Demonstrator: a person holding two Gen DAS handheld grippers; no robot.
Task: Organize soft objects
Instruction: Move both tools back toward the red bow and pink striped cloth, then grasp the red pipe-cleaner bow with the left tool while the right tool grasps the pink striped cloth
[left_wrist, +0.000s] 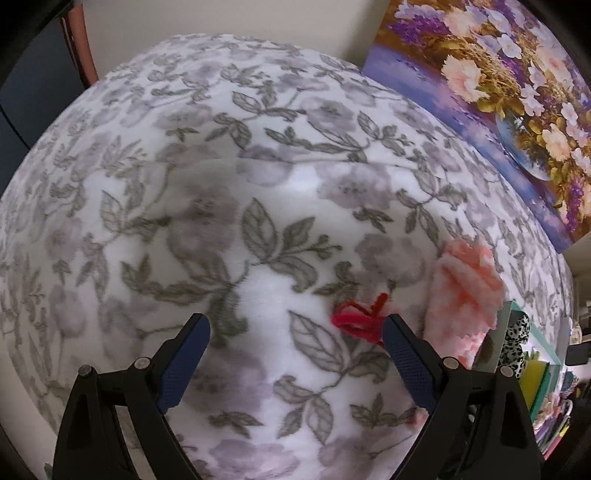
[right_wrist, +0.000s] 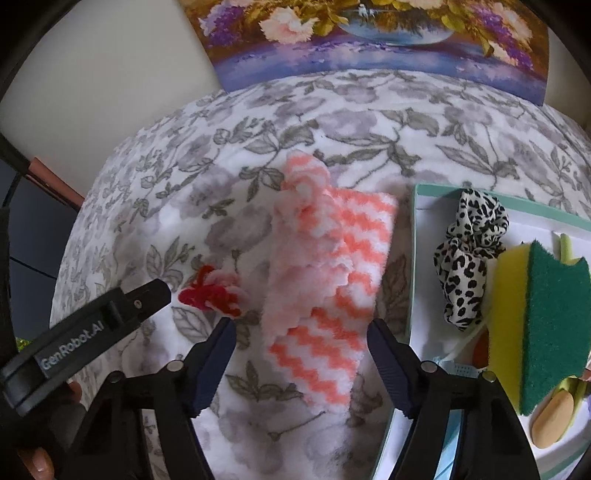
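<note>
An orange-and-white zigzag cloth (right_wrist: 325, 273) lies crumpled on the floral blanket (right_wrist: 229, 184), just ahead of my open, empty right gripper (right_wrist: 299, 328). A small red yarn piece (right_wrist: 210, 291) lies left of the cloth. In the left wrist view the yarn piece (left_wrist: 360, 319) sits just beside the right finger of my open, empty left gripper (left_wrist: 295, 325), and the cloth (left_wrist: 467, 295) is further right. The left gripper's body (right_wrist: 92, 328) shows at the left in the right wrist view, its tip close to the yarn.
A teal-rimmed box (right_wrist: 417, 236) on the right holds a leopard-print scrunchie (right_wrist: 469, 254), a yellow-green sponge (right_wrist: 535, 317) and other small items. A flower painting (right_wrist: 369, 40) leans on the wall behind the blanket. A dark chair edge (left_wrist: 79, 40) is far left.
</note>
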